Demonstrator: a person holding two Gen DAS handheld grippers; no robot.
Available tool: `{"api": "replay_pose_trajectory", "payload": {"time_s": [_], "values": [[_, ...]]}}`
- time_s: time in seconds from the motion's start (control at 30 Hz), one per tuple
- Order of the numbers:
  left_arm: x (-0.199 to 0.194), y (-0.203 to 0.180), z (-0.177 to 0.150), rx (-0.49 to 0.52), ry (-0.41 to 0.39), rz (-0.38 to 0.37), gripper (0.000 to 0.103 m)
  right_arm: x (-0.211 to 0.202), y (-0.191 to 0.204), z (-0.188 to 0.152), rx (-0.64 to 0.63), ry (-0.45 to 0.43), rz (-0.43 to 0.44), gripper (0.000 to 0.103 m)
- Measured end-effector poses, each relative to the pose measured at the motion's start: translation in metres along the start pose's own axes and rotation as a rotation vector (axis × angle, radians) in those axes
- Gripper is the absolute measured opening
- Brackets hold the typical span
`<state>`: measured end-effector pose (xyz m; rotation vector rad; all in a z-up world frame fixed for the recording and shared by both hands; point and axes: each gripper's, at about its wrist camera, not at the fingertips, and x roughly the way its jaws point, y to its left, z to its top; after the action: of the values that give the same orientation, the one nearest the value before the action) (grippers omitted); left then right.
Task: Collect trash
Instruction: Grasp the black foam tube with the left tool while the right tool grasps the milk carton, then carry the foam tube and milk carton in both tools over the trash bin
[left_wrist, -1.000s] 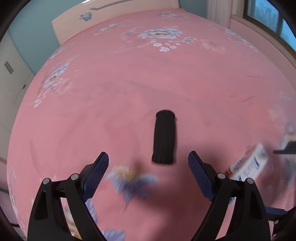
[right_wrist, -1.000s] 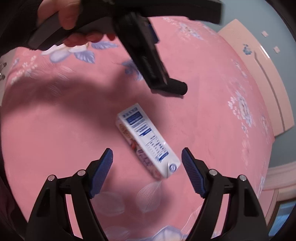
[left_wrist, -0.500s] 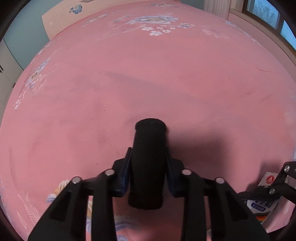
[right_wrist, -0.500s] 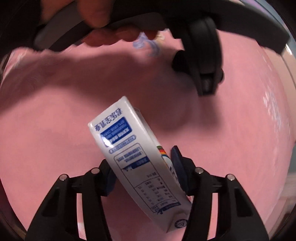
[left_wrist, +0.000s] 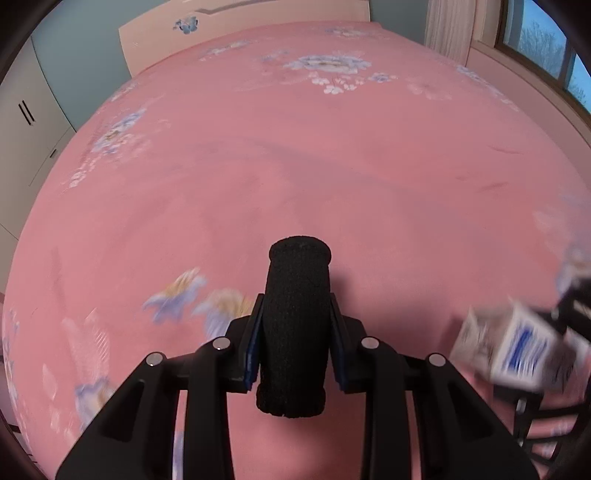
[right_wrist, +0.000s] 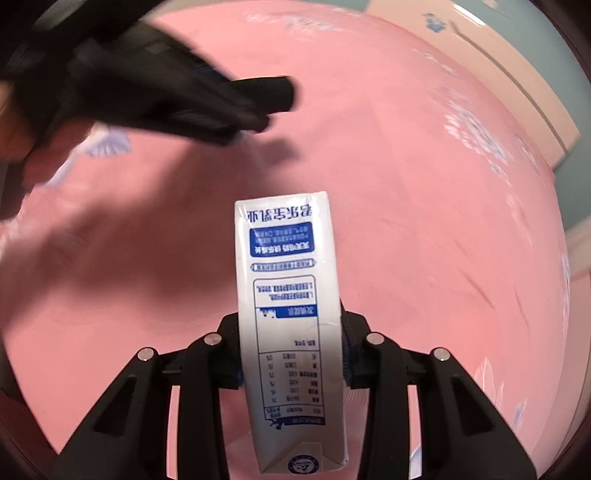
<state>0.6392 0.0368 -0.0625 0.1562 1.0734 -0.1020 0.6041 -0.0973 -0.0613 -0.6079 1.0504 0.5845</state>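
Note:
My left gripper (left_wrist: 295, 339) is shut on a black fabric-covered cylinder (left_wrist: 295, 317) and holds it above the pink flowered bedspread (left_wrist: 295, 166). My right gripper (right_wrist: 291, 354) is shut on a white and blue milk carton (right_wrist: 288, 295), held lengthwise between the jaws above the bedspread (right_wrist: 424, 221). The carton also shows blurred at the right edge of the left wrist view (left_wrist: 517, 347). The left gripper with the black cylinder (right_wrist: 266, 94) shows blurred at the upper left of the right wrist view.
A pale headboard (left_wrist: 240, 29) stands at the far end of the bed. White cupboards (left_wrist: 26, 122) are at the left, a window (left_wrist: 546, 48) at the right. The person's hand (right_wrist: 44, 158) is at the left edge.
Both grippers closed on their objects and lifted them off the bedspread. The carton has swung straight between the right jaws, and the two grippers have moved apart.

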Motion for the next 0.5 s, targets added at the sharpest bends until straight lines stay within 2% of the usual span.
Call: {"api": "replay_pose_trajectory", "payload": {"time_s": [0.27, 0.5], "values": [[-0.112, -0.003, -0.052, 0.029, -0.098, -0.001, 0.033, -0.076, 0.010, -0.017, 0.140, -0.068, -0.012, 0.038], [-0.212, -0.013, -0.092, 0.066, -0.194, 0.010, 0.033, -0.175, 0.041, -0.038, 0.205, -0.150, -0.060, 0.038]]}}
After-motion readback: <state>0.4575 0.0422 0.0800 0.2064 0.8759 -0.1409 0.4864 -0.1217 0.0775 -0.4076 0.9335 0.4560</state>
